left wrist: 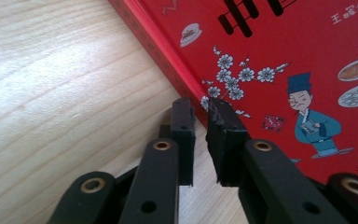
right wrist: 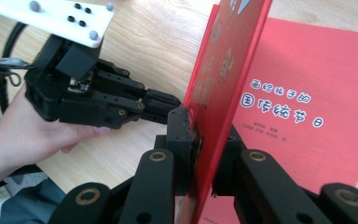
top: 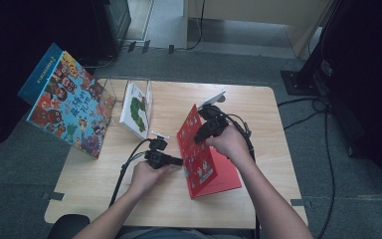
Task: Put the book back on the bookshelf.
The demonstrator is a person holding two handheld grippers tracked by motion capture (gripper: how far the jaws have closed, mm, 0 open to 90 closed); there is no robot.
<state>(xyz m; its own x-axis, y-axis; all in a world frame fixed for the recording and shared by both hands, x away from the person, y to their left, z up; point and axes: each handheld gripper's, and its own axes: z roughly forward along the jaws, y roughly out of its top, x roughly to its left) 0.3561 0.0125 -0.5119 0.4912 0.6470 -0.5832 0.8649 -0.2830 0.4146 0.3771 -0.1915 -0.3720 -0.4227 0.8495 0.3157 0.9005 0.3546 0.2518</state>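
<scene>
The right tongs [right wrist: 204,154] clamp the raised front cover of the red book [top: 214,174], which lies near the right of the tabletop [top: 258,109]. The left tongs [left wrist: 204,140], jaws narrowly parted and holding nothing, rest at the cover's edge. I'd swing the cover gently, steadying the spine. At far left, a clear holder [top: 149,94] keeps a white picture book [top: 135,112] upright.
</scene>
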